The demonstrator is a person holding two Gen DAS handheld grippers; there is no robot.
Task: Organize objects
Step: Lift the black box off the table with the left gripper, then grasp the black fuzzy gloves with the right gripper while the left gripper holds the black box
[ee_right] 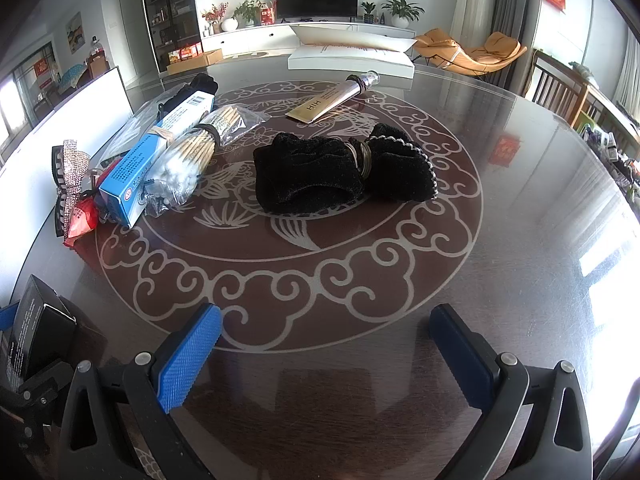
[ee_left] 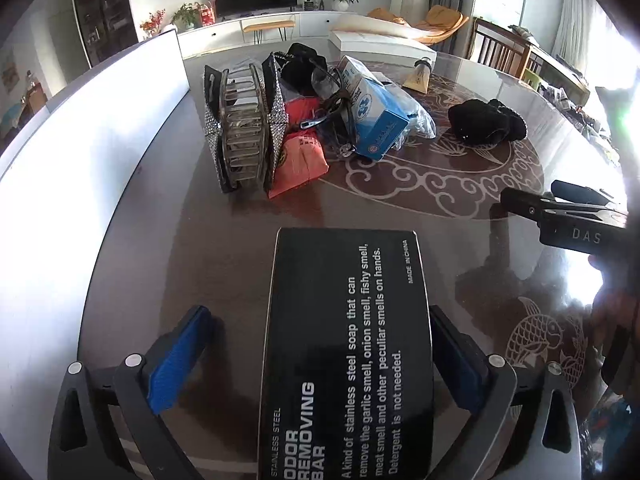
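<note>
The left gripper (ee_left: 316, 360) has the black soap-bar box (ee_left: 346, 352) lying between its blue pads (ee_left: 178, 356), label up, but the jaws stand apart: there's a clear gap on the left side, while the right pad sits close against the box edge, contact uncertain. It looks poised to either grip or let go. Up at eleven o'clock the pile waits by the white board (ee_left: 92, 120): rhinestone hair clip (ee_left: 244, 128), red packet (ee_left: 300, 160), blue carton (ee_left: 380, 120). The right gripper (ee_right: 326, 360) hovers wide open and empty over the table (ee_right: 520, 240), ready to help. Only its view shows the cotton swabs (ee_right: 188, 160), the gold tube (ee_right: 332, 102) at twelve o'clock, and the black pouch (ee_right: 340, 168) in full.
</note>
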